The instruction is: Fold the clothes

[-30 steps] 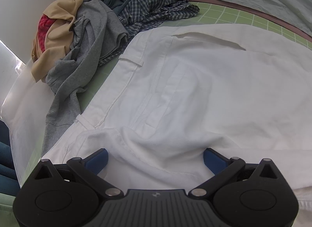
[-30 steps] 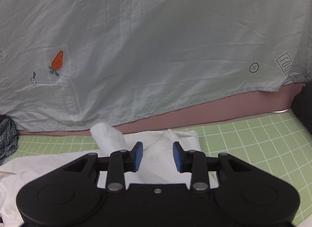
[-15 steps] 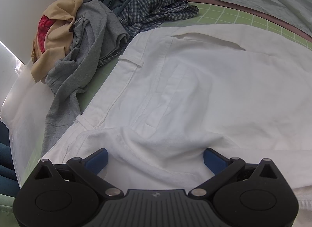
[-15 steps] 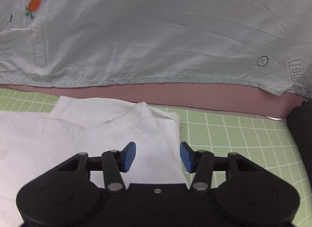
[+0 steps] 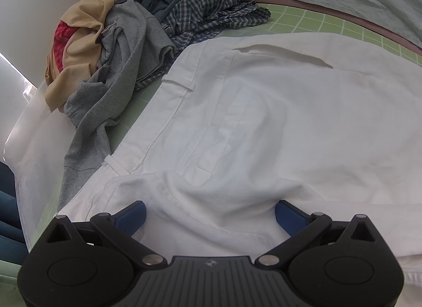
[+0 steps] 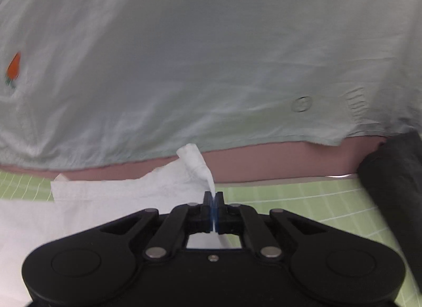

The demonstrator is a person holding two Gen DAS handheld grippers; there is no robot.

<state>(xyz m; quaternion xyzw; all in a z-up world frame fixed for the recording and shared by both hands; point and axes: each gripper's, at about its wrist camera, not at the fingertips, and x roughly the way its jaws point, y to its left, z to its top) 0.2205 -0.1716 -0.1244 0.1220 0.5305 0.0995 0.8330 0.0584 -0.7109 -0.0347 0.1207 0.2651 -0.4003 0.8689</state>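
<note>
White trousers lie spread on the green grid mat, waistband toward the left. In the left wrist view my left gripper stands wide open low over the near edge, and a raised fold of the white cloth bulges between its blue pads without being pinched. In the right wrist view my right gripper is shut on a thin edge of the white trousers. A twisted tip of the cloth sticks up above the jaws.
A heap of clothes in grey, tan, red and blue check sits at the mat's far left. A pale green sheet with a carrot print hangs behind the mat's pink border. A dark roll lies at the right.
My right gripper went from open over the trouser end to shut on its edge, and its view swung right and back. The left gripper and the cloth by it stayed still.
</note>
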